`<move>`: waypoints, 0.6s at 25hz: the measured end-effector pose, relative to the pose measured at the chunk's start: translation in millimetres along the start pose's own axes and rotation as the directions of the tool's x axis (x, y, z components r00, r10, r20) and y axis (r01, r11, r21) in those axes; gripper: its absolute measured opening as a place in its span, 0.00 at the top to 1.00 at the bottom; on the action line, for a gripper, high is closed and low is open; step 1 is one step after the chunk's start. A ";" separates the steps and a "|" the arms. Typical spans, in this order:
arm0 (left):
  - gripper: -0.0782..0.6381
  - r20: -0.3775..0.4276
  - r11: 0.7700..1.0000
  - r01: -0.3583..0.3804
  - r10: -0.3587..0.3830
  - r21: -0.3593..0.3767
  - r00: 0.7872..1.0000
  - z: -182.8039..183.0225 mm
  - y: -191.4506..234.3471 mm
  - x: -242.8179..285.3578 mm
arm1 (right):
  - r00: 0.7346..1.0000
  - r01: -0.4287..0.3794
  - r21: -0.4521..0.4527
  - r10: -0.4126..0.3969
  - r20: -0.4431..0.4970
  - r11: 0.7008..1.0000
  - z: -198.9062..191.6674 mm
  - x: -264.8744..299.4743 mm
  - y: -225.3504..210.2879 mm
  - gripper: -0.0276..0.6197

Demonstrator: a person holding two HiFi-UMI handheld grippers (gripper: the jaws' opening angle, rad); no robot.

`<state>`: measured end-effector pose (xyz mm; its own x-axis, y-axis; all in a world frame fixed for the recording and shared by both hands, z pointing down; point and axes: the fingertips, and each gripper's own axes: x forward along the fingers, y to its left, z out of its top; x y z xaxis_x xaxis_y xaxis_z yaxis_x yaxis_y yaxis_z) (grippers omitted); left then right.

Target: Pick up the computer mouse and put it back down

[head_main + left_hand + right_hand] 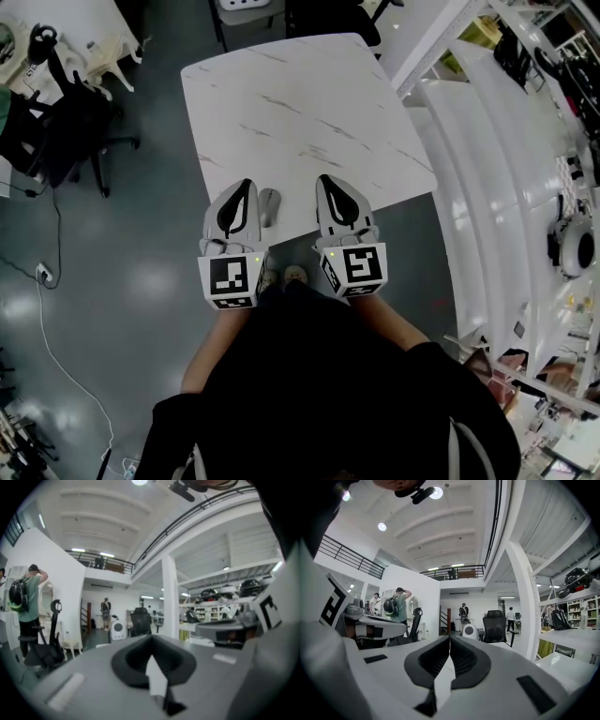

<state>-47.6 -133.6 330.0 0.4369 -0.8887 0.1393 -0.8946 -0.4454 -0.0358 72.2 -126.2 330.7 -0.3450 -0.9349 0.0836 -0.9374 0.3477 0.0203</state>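
A grey computer mouse [269,206] lies on the white marble table [300,103] near its front edge, and no gripper touches it. In the head view my left gripper [246,185] hangs just left of the mouse and my right gripper [325,180] just right of it. Both are held up above the table. In the left gripper view the left gripper [151,637] has its jaws together with nothing between them. The right gripper [450,638] likewise shows its jaws meeting, empty. Both gripper views look level across the room, so neither shows the mouse or the tabletop.
A black office chair [80,122] stands on the grey floor to the left of the table, and a white cable [56,347] runs across the floor. White shelving [487,187] runs along the right side. Far off, people [398,604] and a chair [494,625] stand.
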 end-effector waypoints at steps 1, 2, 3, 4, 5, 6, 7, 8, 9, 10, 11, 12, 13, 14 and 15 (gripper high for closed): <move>0.88 0.013 1.000 -0.001 0.001 0.005 1.000 5.7 -1.0 -2.0 | 1.000 -0.001 -0.002 0.001 0.008 1.000 4.0 -1.4 -0.4 0.93; 0.88 0.026 1.000 -0.002 0.002 0.011 1.000 10.8 -2.0 -3.6 | 1.000 -0.003 -0.006 0.003 0.012 1.000 6.9 -2.6 -0.6 0.93; 0.88 0.035 1.000 -0.003 0.002 0.017 0.999 14.7 -2.9 -4.9 | 1.000 -0.005 -0.013 0.005 0.011 1.000 8.3 -3.5 -0.3 0.93; 0.88 0.042 1.000 -0.003 0.002 0.020 0.999 17.2 -3.7 -5.8 | 1.000 -0.007 -0.024 0.007 0.005 1.000 8.4 -4.1 0.2 0.93; 0.88 0.046 1.000 -0.003 0.002 0.020 0.999 18.5 -4.4 -6.5 | 1.000 -0.009 -0.033 0.008 -0.003 0.999 7.5 -4.8 0.7 0.93; 0.88 0.047 1.000 -0.002 0.002 0.018 0.999 18.8 -5.2 -7.2 | 1.000 -0.010 -0.038 0.010 -0.009 0.999 6.7 -5.4 1.0 0.93; 0.88 0.045 1.000 -0.002 0.002 0.015 0.999 18.5 -5.9 -7.9 | 1.000 -0.012 -0.038 0.012 -0.012 0.999 6.4 -6.2 1.1 0.93; 0.88 0.043 1.000 -0.002 0.002 0.012 0.999 17.9 -6.6 -8.6 | 1.000 -0.013 -0.036 0.013 -0.012 0.999 6.6 -6.9 1.0 0.93; 0.88 0.040 1.000 -0.003 0.002 0.009 0.999 17.2 -7.2 -9.2 | 1.000 -0.014 -0.034 0.014 -0.011 0.999 7.0 -7.6 0.8 0.93; 0.88 0.038 1.000 -0.003 0.002 0.007 0.999 16.2 -7.9 -9.7 | 1.000 -0.014 -0.032 0.014 -0.010 0.999 7.2 -8.2 0.6 0.93; 0.88 0.036 1.000 -0.003 0.003 0.006 0.999 15.3 -8.4 -10.0 | 1.000 -0.015 -0.032 0.015 -0.010 0.999 7.0 -8.5 0.5 0.93; 0.88 0.035 1.000 -0.004 0.004 0.005 0.999 14.6 -8.8 -10.4 | 1.000 -0.016 -0.032 0.016 -0.011 0.999 6.6 -8.7 0.5 0.93; 0.88 0.035 1.000 -0.004 0.004 0.004 0.999 14.2 -9.2 -10.7 | 1.000 -0.018 -0.032 0.018 -0.012 0.999 6.2 -8.8 0.7 0.93; 0.88 0.034 1.000 -0.005 0.005 0.004 0.999 14.0 -9.7 -11.2 | 1.000 -0.020 -0.032 0.019 -0.012 0.999 6.1 -9.1 1.0 0.93; 0.88 0.033 1.000 -0.006 0.006 0.003 0.999 13.7 -10.3 -11.7 | 1.000 -0.021 -0.030 0.021 -0.012 0.999 6.0 -9.6 1.2 0.93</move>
<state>-42.1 -120.1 315.2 0.4344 -0.8944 0.1063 -0.8969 -0.4404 -0.0396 74.1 -117.2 324.0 -0.3639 -0.9265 0.0957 -0.9280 0.3694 0.0485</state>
